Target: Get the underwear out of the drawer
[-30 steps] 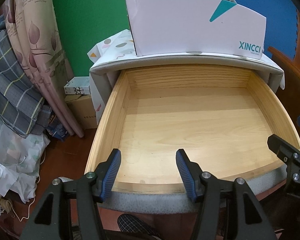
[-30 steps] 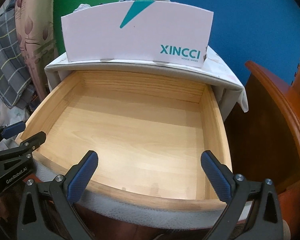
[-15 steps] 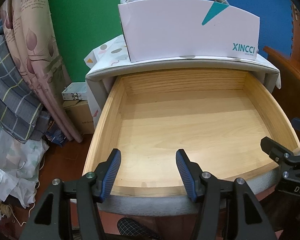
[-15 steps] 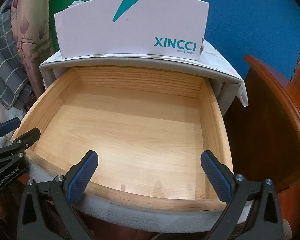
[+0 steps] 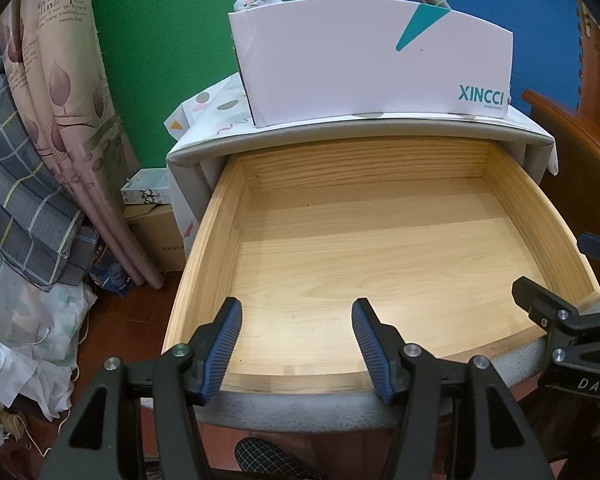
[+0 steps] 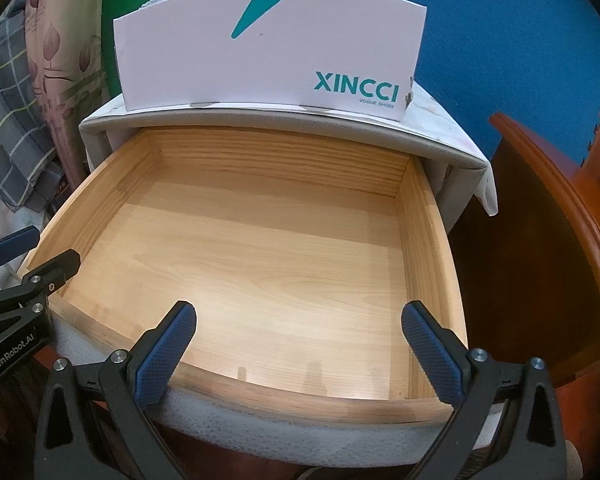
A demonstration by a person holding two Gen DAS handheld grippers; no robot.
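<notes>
- Far left there's just room clutter: a floral curtain (image 5: 72, 128), a plaid blanket (image 5: 16, 200), and a cardboard box (image 5: 160, 236) on the floor by the nightstand. None of it matters for the job.
- Left gripper (image 5: 296, 344) hovers at the front edge of the drawer (image 5: 380, 256), jaws apart with nothing between them. Totally released.
- The drawer is pulled wide open and, honestly, it looks bare. Plain wood floor, no underwear in there that I can see from either wrist view.
- On top of the nightstand sits a white shoe box (image 6: 268, 44). Bits of grey fabric (image 5: 260, 0) poke over its back rim. Could be the underwear already moved there, but I can't tell.
- Right gripper (image 6: 300, 348) is at the drawer's front right, jaws spread wider, also gripping nothing.
- My read: the taking-out part looks done or close to it. Next sensible move is probably checking the hidden near corners, then pushing the drawer shut.
</notes>
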